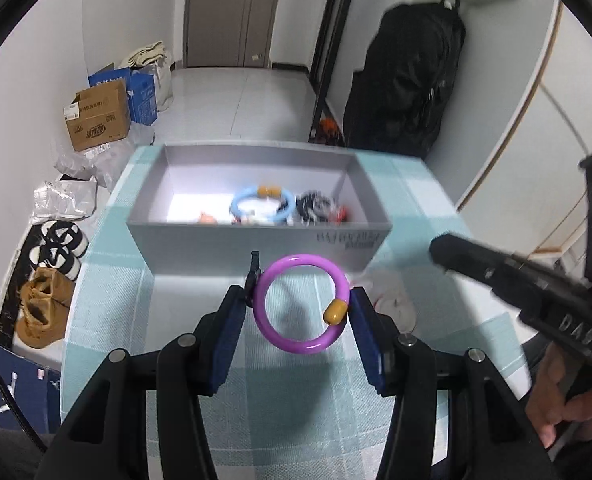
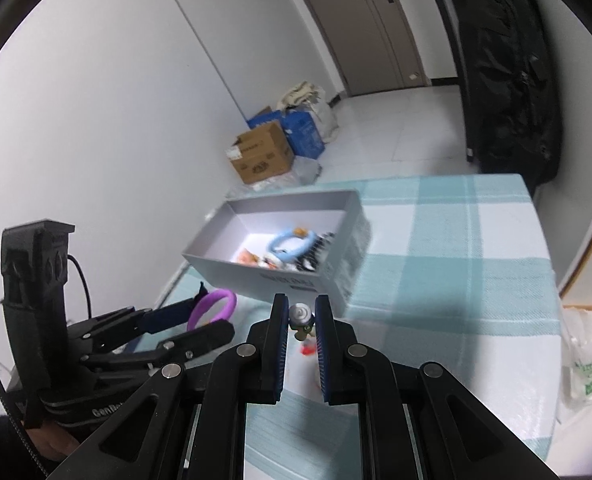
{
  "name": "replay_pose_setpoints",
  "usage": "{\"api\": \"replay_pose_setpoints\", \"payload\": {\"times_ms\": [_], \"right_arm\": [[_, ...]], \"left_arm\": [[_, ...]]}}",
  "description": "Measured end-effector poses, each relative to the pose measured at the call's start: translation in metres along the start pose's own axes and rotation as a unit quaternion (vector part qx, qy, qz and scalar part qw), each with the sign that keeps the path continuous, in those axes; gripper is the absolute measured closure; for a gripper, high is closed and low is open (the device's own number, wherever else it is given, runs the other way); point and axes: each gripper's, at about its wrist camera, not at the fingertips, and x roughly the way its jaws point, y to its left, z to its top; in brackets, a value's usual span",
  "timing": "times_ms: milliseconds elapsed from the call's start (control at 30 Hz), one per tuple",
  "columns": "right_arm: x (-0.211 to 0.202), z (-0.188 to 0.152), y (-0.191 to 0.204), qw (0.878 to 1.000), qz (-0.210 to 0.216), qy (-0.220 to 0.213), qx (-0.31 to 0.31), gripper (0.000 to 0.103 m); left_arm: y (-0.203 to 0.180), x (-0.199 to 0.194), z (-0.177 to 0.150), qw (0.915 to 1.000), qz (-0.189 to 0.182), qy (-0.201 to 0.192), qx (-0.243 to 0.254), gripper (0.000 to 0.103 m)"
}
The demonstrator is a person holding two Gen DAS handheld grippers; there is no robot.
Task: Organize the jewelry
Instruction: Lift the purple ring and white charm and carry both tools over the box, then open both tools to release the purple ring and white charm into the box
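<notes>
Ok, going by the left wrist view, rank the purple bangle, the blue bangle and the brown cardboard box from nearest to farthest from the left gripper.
1. Purple bangle: between the left gripper's jaws, above the checked cloth.
2. Blue bangle: ahead, inside the grey box.
3. Brown cardboard box: far left, on the floor beyond the table.

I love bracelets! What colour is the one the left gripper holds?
Purple bracelet with an orange-yellow bead; left wrist view.

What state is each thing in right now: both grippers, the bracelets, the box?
Left gripper: shut on purple bracelet.
Purple bracelet: held above the tablecloth, outside the box.
Right gripper: shut on small silver charm.
Grey box: open, lidless.
Blue bracelet: lying inside the box.
</notes>
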Motion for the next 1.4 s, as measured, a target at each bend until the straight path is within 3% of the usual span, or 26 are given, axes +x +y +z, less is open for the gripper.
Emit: {"api": "replay_pose_setpoints", "payload": {"times_ms": [200, 367, 533, 833, 1400], "right_arm": [[0.003, 0.020, 0.016, 0.999, 0.036, -0.027, -0.016, 0.091], [0.009, 0.040, 0.026, 0.998, 0.045, -0.033, -0.038, 0.091], [0.018, 0.059, 0.025, 0.997, 0.052, -0.034, -0.042, 0.091], [0.045, 0.082, 0.018, 0.996, 0.061, -0.023, -0.056, 0.091], [0.074, 0.091, 0.001, 0.997, 0.061, -0.006, -0.035, 0.091]], "left_arm": [[0.011, -0.001, 0.021, 0.9996, -0.016, -0.014, -0.020, 0.056], [0.021, -0.007, 0.041, 0.9983, -0.025, -0.040, -0.036, 0.056], [0.034, 0.002, 0.054, 0.9969, -0.033, -0.038, -0.060, 0.056], [0.039, 0.024, 0.077, 0.9974, -0.035, -0.041, -0.048, 0.056], [0.040, 0.045, 0.082, 0.9978, -0.031, -0.028, -0.052, 0.056]]}}
